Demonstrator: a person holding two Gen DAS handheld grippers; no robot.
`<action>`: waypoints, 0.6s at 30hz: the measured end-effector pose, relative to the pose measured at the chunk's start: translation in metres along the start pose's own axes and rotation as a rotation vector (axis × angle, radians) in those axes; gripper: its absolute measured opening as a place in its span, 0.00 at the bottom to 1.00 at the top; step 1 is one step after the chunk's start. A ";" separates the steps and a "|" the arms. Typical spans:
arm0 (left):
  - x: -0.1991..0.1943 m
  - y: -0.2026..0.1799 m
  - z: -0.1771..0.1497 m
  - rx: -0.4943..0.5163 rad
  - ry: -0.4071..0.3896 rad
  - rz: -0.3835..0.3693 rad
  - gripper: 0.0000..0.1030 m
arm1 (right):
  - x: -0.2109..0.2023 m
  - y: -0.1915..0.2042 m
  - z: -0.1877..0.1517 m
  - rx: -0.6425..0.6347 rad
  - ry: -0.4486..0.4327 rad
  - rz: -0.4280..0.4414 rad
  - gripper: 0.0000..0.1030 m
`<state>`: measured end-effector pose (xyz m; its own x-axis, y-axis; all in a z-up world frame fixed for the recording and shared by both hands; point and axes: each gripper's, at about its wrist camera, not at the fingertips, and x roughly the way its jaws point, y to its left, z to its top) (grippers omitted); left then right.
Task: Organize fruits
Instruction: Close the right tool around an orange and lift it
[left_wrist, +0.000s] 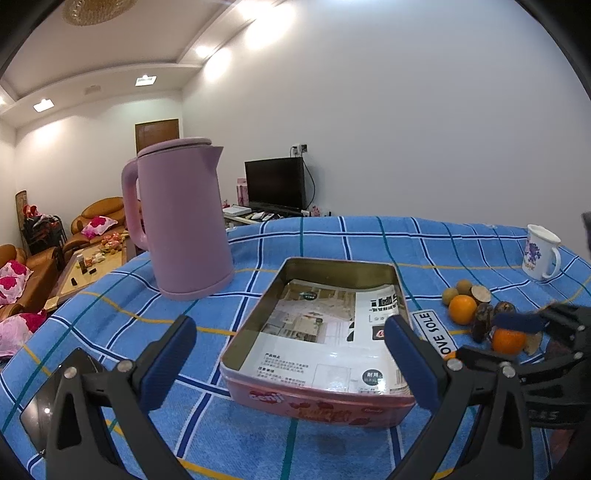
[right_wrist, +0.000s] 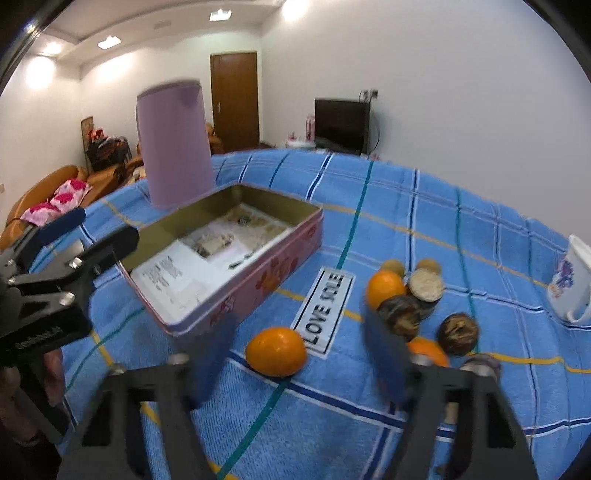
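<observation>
A table draped in a blue checked cloth (left_wrist: 325, 240) fills both views, its weave crossed by white, navy, teal and yellow lines, with a sewn white label (right_wrist: 323, 310) reading "LOVE SOLE". On it stand a tall pink kettle (left_wrist: 181, 221), an open pink tin (left_wrist: 317, 369) lined with printed paper, and a white mug (left_wrist: 541, 254) with a purple print near the far right edge.

The fruits lie on the cloth to the right of the tin. One orange (right_wrist: 276, 350) sits alone just beside the label, and the rest form a small heap (right_wrist: 413, 299) of oranges and brown, wrinkled fruits between the label and the mug. None is in the tin.

The left gripper (left_wrist: 291, 365) hovers over the near end of the tin with its blue-padded jaws spread wide and nothing between them. The right gripper (right_wrist: 299, 350) points down at the lone orange; its fingers are blurred, so it is hard to say for certain, but they appear to flank the orange without pressing on it.

Behind the table the room has white walls, a lit recessed ceiling, a brown door (right_wrist: 234, 101), a dark television (left_wrist: 276, 182) on a low stand, and orange sofas (left_wrist: 33, 273) with pink flowered cushions around a cluttered coffee table (left_wrist: 88, 266).
</observation>
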<state>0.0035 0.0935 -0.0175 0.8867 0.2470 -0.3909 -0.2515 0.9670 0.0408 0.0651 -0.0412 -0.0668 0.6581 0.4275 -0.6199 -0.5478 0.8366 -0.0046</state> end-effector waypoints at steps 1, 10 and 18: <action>0.000 0.000 0.000 -0.001 0.002 0.001 1.00 | 0.007 0.001 -0.001 -0.007 0.030 -0.004 0.60; 0.002 0.004 -0.001 -0.012 0.011 0.001 1.00 | 0.026 0.002 -0.004 -0.003 0.113 0.043 0.60; 0.002 -0.003 0.000 -0.016 0.022 -0.036 1.00 | 0.025 0.007 -0.005 -0.026 0.114 0.068 0.41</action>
<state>0.0058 0.0913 -0.0179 0.8866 0.2106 -0.4117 -0.2259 0.9741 0.0118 0.0753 -0.0265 -0.0857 0.5569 0.4396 -0.7047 -0.6033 0.7972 0.0206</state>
